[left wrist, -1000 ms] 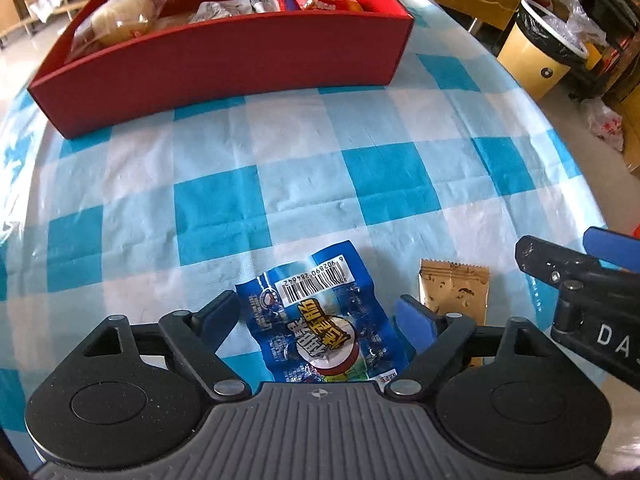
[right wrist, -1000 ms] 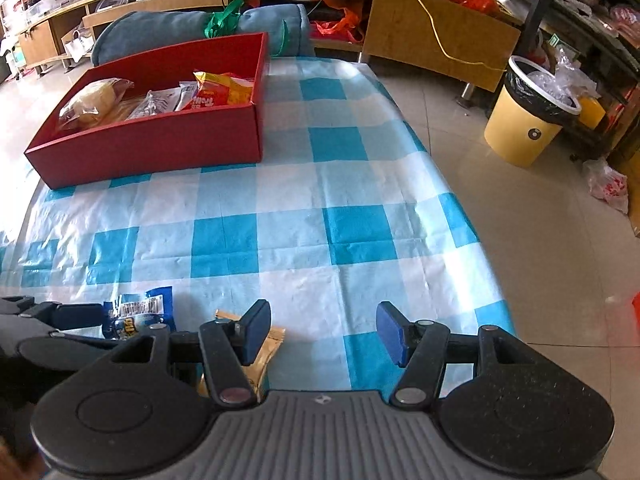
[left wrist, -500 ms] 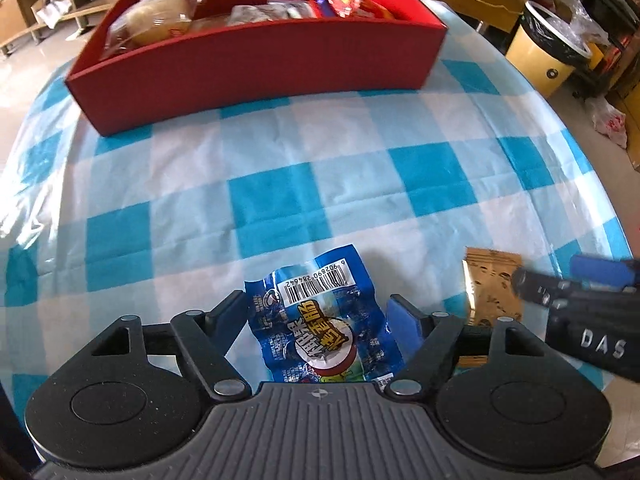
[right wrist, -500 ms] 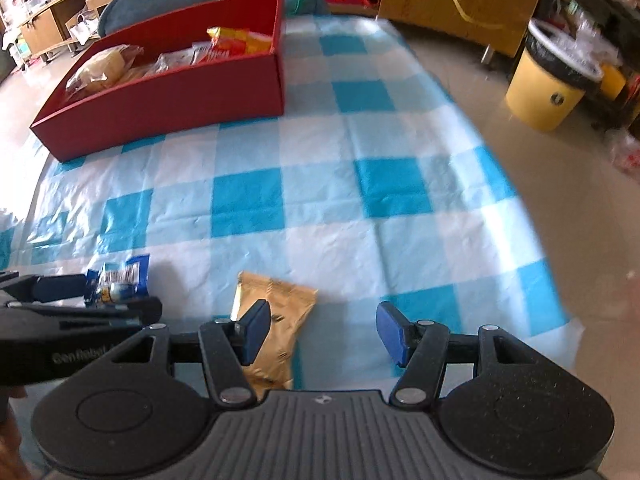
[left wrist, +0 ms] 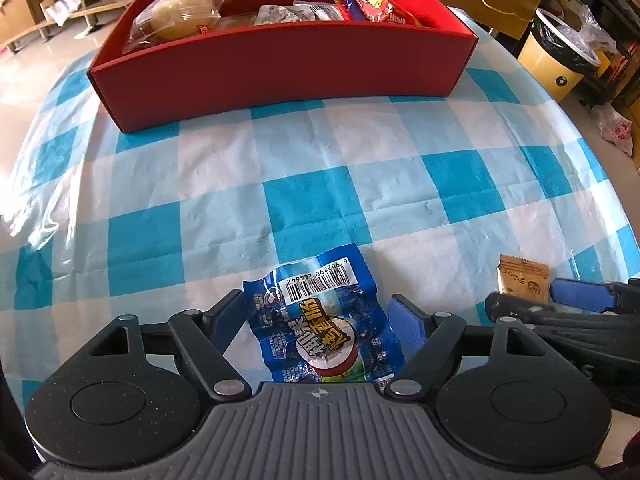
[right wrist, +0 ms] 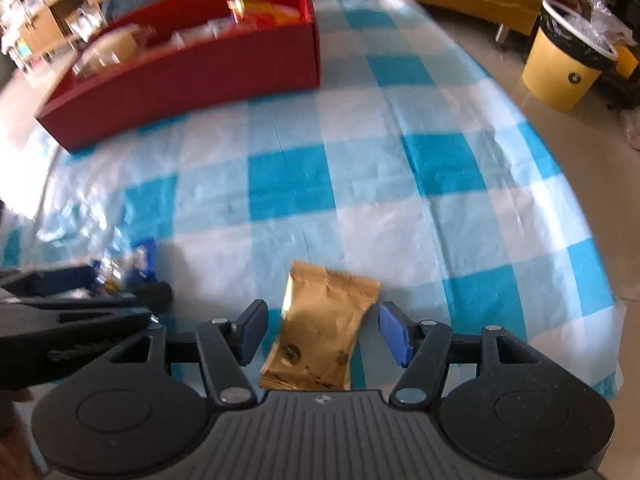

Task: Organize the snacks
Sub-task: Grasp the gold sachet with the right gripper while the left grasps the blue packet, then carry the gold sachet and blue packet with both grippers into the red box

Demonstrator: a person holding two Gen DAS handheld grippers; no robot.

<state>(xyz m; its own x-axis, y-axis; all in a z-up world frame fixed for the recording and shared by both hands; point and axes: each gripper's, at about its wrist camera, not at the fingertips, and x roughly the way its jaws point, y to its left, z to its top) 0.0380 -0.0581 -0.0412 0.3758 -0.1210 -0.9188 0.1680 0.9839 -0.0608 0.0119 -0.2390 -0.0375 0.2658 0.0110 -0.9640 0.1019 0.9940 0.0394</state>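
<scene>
A blue snack packet [left wrist: 324, 320] with a barcode lies on the checked tablecloth between the fingers of my left gripper [left wrist: 318, 320], which is open around it. A gold snack packet [right wrist: 320, 328] lies between the fingers of my right gripper [right wrist: 320, 330], also open; it shows in the left wrist view [left wrist: 520, 276] too. A red box [left wrist: 280, 56] holding several snacks stands at the far side of the table and also shows in the right wrist view [right wrist: 192, 72].
The table [left wrist: 320, 168] has a blue and white checked cloth. A yellow bin [right wrist: 560, 68] stands on the floor to the right. Wooden shelves [left wrist: 48, 4] stand at the back left. The table edge drops off on the right.
Both grippers moved forward and down over their packets. The right gripper shifted left, so the gold packet now lies between its fingers. Both stayed open.
</scene>
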